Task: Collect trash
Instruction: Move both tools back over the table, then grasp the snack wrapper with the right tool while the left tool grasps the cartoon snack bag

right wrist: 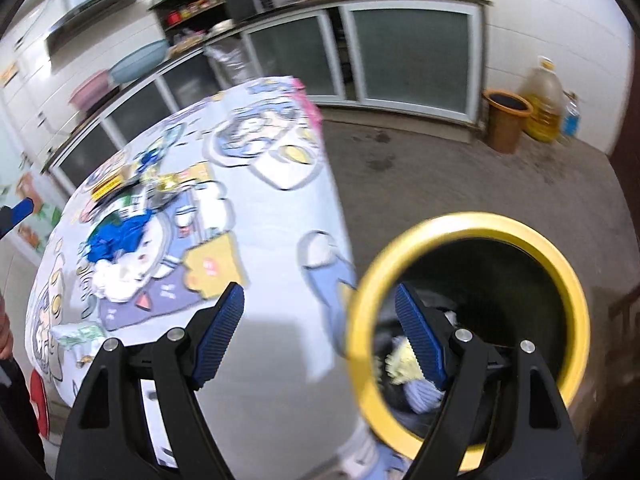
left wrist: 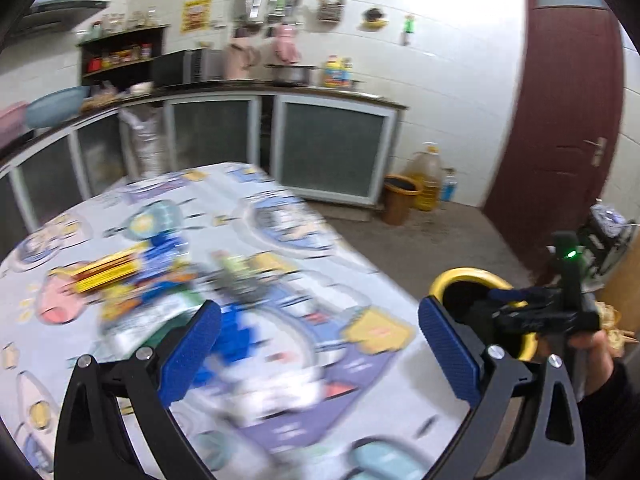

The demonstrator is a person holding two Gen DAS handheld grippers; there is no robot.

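Trash (left wrist: 120,272) strewn flat, long axes mixed

Both views are bright indoors. In the left wrist view a strong white glare blows out the tiled wall (left wrist: 440,40) at top right. Motion blur smears the patterned tablecloth (left wrist: 280,240) and the wrappers (left wrist: 132,276) on it, while the black gripper arms stay sharp. Fisheye bending curves the cabinet fronts (right wrist: 408,52) and the door (left wrist: 560,120), and dark vignetting fills the corners.
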